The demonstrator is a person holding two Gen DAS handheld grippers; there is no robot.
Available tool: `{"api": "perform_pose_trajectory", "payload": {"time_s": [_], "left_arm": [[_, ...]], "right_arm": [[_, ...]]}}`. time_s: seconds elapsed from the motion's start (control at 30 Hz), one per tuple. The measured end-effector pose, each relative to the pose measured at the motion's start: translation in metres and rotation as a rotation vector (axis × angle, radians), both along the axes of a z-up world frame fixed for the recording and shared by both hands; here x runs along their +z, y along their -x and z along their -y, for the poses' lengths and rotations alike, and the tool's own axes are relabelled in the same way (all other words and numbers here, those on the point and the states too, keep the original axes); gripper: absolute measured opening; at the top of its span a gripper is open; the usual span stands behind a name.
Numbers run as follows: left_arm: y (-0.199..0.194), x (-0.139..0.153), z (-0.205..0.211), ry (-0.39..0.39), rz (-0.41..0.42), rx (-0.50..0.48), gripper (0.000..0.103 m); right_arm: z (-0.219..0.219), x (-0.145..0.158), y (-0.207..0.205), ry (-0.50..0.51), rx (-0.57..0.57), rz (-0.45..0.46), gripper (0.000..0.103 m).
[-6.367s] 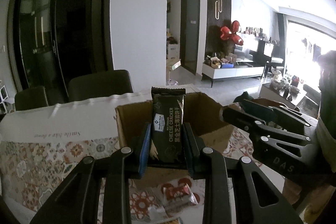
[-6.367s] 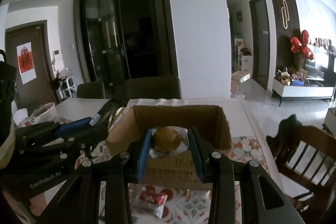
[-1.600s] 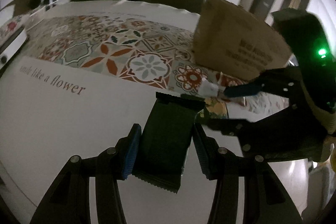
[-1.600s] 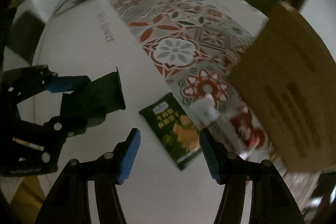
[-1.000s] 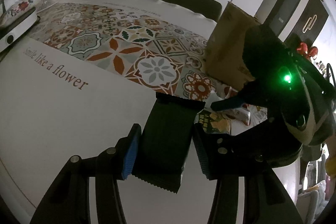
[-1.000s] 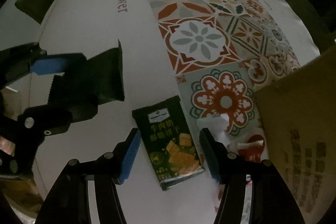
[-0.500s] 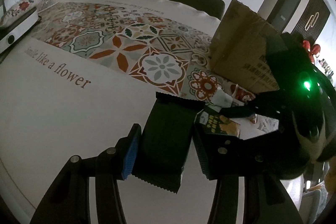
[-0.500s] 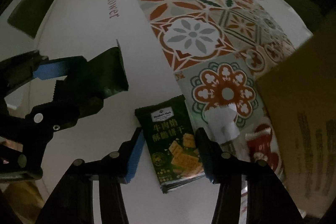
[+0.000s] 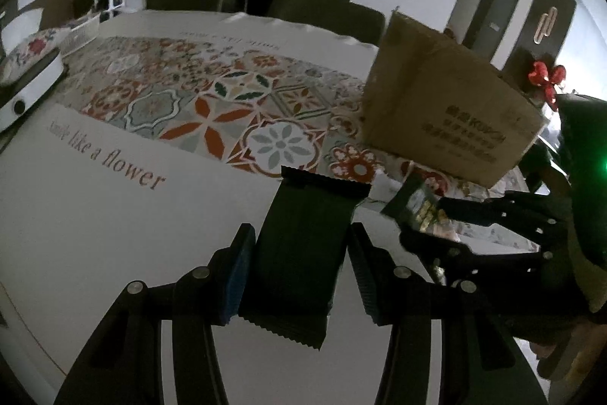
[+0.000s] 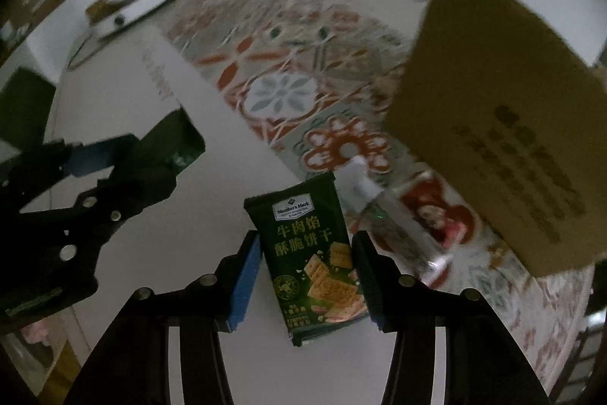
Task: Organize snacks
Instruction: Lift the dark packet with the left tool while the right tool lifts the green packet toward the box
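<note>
My left gripper (image 9: 299,268) is shut on a dark cracker packet (image 9: 303,249) and holds it above the white part of the table. It also shows at the left of the right wrist view (image 10: 125,158). My right gripper (image 10: 307,272) is shut on a green Member's Mark biscuit packet (image 10: 315,260), lifted off the table; that packet also shows in the left wrist view (image 9: 415,204). The brown cardboard box (image 9: 447,112) stands behind on the patterned tablecloth, and shows at right in the right wrist view (image 10: 504,109).
A white wrapped snack (image 10: 358,183), a clear wrapper (image 10: 409,234) and a red packet (image 10: 432,211) lie in front of the box. A white appliance (image 10: 132,4) sits at the far left. Dark chairs (image 9: 326,10) stand behind the table.
My right gripper closed on the green biscuit packet and lifted it off the table. My left gripper still holds the dark packet, little moved.
</note>
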State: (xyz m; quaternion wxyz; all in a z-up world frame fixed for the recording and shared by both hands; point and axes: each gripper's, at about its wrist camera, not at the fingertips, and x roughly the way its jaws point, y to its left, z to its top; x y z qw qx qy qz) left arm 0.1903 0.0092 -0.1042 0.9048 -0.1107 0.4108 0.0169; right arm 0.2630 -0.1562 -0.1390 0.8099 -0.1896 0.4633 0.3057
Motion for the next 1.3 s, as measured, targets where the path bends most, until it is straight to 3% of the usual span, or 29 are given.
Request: {"api": "perform_pose_trajectory", "payload": {"time_s": [0.3,0.5,0.9,1.3], "left_arm": [[-0.003,0.029,0.009,-0.036,0.099,-0.059,0.049],[-0.006,0.044,0.019,-0.065,0.15,-0.1,0.049],[-0.034,0.075,0.044,-0.072,0.24,-0.208,0.049],[-0.079,0.122,0.067,-0.101,0.336,-0.299,0.049]], "right_arm": [[0.027,0.034,0.014,-0.147,-0.216,0.144,0.046],[0.045,0.045,0.018,-0.247,-0.311,0.164,0.045],[0.074,0.079,0.019,-0.31,-0.427,0.271,0.045],[0.098,0.123,-0.01,-0.373,-0.497,0.371,0.045]]}}
